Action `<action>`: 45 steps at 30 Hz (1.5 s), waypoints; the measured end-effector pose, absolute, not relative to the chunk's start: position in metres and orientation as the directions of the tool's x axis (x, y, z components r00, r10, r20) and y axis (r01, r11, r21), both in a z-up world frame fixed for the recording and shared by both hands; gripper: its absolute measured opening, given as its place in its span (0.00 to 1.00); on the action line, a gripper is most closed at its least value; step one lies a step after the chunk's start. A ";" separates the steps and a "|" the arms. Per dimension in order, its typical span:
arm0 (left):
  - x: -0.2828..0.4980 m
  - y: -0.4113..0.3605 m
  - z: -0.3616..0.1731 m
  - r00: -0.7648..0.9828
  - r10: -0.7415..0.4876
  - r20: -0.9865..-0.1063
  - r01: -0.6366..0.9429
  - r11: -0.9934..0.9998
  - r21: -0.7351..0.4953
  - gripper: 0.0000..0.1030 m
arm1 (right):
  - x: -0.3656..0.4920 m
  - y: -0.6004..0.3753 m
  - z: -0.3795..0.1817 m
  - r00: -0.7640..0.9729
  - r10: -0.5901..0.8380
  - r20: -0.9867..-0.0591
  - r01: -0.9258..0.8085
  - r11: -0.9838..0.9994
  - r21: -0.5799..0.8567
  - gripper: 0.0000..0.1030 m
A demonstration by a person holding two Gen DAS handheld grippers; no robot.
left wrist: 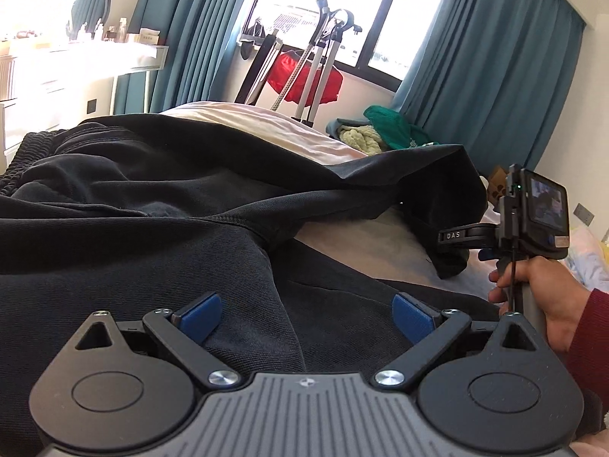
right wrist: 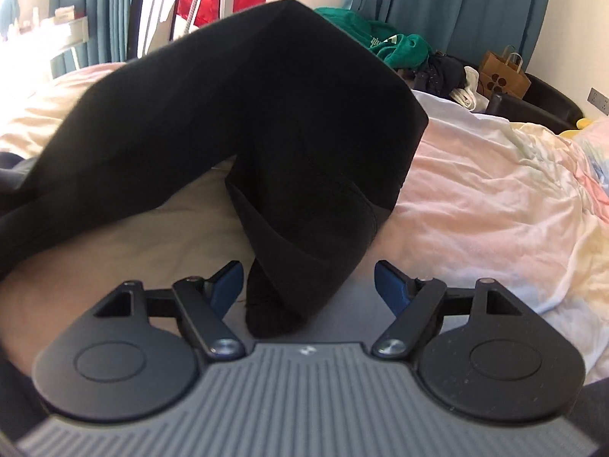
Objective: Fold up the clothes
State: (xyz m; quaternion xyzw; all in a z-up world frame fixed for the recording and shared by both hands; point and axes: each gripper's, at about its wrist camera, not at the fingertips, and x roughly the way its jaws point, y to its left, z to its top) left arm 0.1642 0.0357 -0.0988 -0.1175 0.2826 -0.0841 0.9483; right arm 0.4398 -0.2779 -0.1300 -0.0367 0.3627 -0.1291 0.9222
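Note:
Black trousers lie spread across the bed, with the elastic waistband at the far left. My left gripper is open just above the near leg, its blue pads wide apart with nothing between them. In the right wrist view the other trouser leg arches up off the sheet. Its hem end hangs down between the spread fingers of my right gripper, which is open. The right gripper also shows at the right of the left wrist view, held by a hand against that leg's end.
A pile of green and pale clothes sits at the bed's far side, next to a brown paper bag. A drying rack with a red garment stands by the window. Rumpled pale bedding spreads to the right.

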 end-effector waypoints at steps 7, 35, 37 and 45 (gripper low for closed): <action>0.190 0.047 -0.104 0.844 -0.291 -0.450 0.163 0.939 -0.302 0.94 | 0.481 -0.284 -0.139 0.574 -0.398 -0.716 0.216 0.917 -0.336 0.14; 0.185 0.042 -0.095 0.839 -0.313 -0.444 0.201 0.938 -0.281 0.94 | 0.397 -0.372 -0.057 0.627 -0.642 -0.441 -0.295 0.328 -0.897 0.09; 0.187 0.044 -0.099 0.837 -0.317 -0.447 0.200 0.936 -0.290 0.94 | 0.418 -0.372 -0.031 0.670 -0.641 -0.376 -0.204 0.328 -0.922 0.09; 0.197 0.050 -0.108 0.815 -0.346 -0.465 0.204 0.922 -0.329 0.94 | 0.440 -0.409 -0.046 0.661 -0.720 -0.208 -0.024 0.257 -0.966 0.10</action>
